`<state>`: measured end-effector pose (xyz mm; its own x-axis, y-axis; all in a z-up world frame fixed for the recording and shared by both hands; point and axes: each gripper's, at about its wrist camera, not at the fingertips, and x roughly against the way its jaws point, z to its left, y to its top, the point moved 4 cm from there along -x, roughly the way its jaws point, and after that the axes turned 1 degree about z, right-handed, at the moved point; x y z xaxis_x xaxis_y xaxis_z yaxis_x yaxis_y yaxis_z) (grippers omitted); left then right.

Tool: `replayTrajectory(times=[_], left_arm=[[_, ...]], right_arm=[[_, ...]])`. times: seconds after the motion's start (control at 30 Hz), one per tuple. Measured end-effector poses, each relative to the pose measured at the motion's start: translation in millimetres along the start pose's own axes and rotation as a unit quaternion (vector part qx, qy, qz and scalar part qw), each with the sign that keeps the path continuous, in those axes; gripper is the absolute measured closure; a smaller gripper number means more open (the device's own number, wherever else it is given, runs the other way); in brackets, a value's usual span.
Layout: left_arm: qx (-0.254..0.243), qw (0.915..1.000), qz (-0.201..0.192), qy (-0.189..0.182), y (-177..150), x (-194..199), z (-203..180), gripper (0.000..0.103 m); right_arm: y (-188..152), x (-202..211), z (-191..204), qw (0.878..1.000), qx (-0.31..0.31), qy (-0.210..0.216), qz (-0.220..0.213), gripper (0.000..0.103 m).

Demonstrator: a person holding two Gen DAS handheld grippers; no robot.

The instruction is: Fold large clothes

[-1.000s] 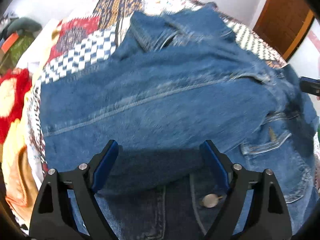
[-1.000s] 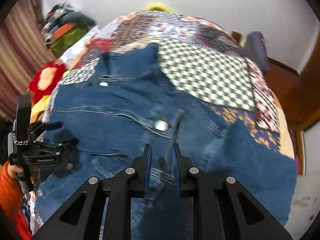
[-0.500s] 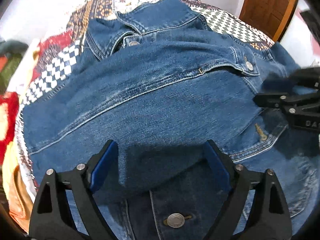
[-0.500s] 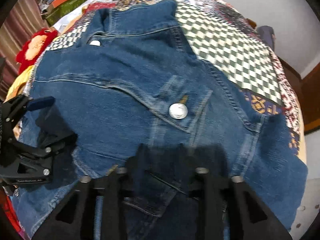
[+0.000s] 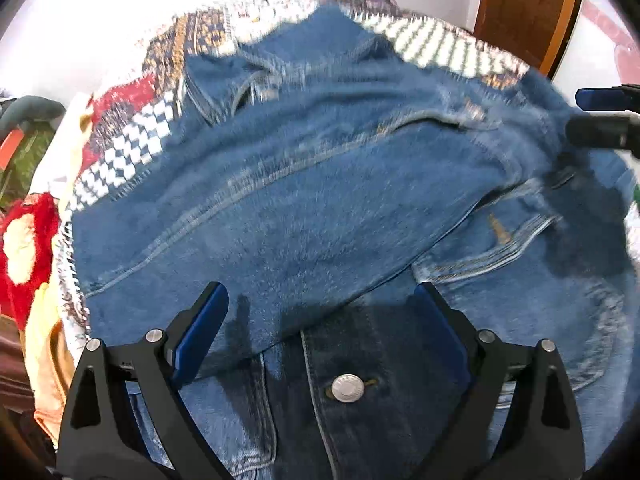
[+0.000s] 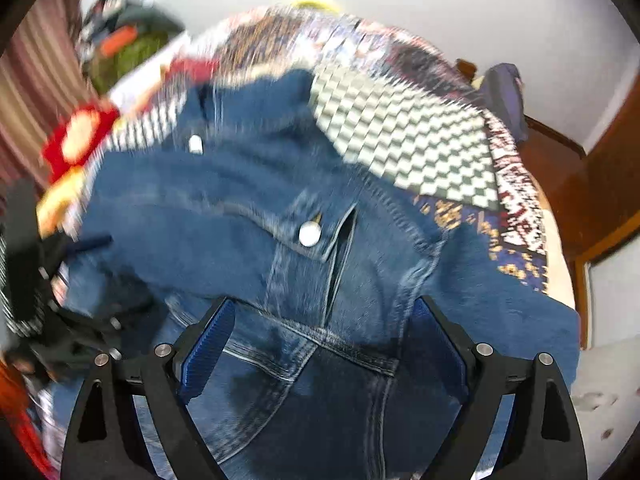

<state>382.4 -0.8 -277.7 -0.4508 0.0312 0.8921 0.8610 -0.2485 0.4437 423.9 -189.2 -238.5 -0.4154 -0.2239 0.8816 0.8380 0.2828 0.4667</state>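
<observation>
Blue denim jacket lies spread across the patchwork-quilted bed, collar toward the far edge. My left claw spread, empty. Right claw has just been opening, nothing pinched. Between folds, I judge; next needs a fresh edge grip.

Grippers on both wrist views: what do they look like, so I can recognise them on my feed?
Both look alike. The left gripper and right gripper each have black angular frames with triangular cut-outs, silver round bolt heads, and blue pads inside the fingers; the right's pads look ribbed. No cables or sleeves are clearly visible.
</observation>
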Motion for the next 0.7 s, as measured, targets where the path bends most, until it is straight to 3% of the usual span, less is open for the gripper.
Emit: replayTrajectory(times=[0.13,0.37,0.57,0.7], left_arm=[[0.001,0.9991,-0.042,0.004,14,33,-8,0.009],[-0.006,0.9950,-0.098,-0.022,44,76,-31,0.009],[-0.016,0.9912,-0.111,-0.071,63,82,-65,0.008],[-0.034,0.9920,-0.097,-0.073,68,67,-90,0.008]], right_arm=[[12,37,-20,0.999,-0.032,0.008,-0.036,0.014],[2,100,-83,0.991,-0.094,-0.026,-0.089,0.013],[-43,119,-153,0.981,-0.168,-0.055,-0.081,0.013],[-84,107,-196,0.970,-0.232,-0.052,-0.057,0.013]])
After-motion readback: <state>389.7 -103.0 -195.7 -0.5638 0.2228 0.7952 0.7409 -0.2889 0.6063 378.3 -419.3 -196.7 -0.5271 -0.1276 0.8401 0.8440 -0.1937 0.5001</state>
